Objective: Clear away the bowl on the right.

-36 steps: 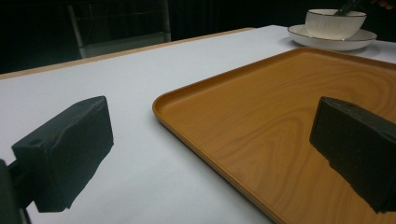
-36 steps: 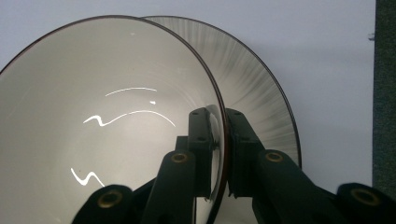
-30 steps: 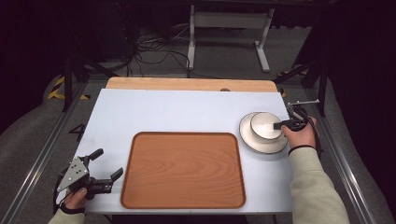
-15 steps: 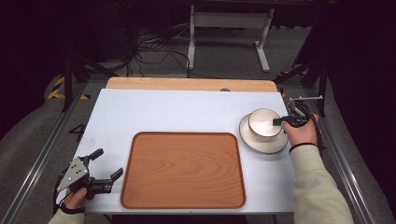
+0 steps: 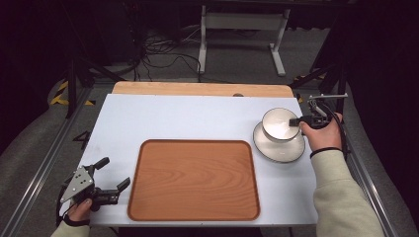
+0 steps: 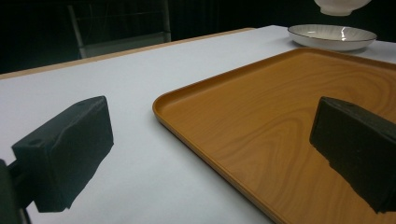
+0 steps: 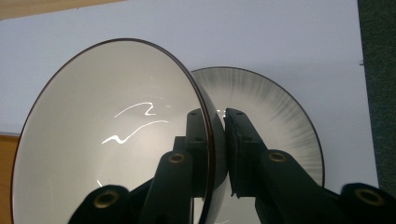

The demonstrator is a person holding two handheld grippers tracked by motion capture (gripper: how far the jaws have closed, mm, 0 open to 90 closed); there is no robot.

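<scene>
**Bowl lifted clear of its saucer at the table's right edge**

At the near left corner the left gripper (image 5: pixel 109 174) sits low with its jaws spread and nothing between them, just beside the tray (image 5: pixel 193 180). Bare white table (image 5: pixel 163 118) lies open behind the tray, all the way back to the far wooden strip. The tray's near rim runs close to the table's front edge. To the right, the saucer (image 5: pixel 279 149) sits near the right edge, a strip of table between it and the tray.

The right gripper (image 5: pixel 295 120) pinches the bowl (image 5: pixel 277 125) by its rim. A second ago the bowl sat down in the saucer; now it is higher.

The left gripper view shows the bowl's underside (image 6: pixel 341 5) hanging in the air above the saucer (image 6: pixel 331 36). The right gripper view shows one jaw inside the rim and one outside, the bowl (image 7: pixel 107 135) tilted.
</scene>
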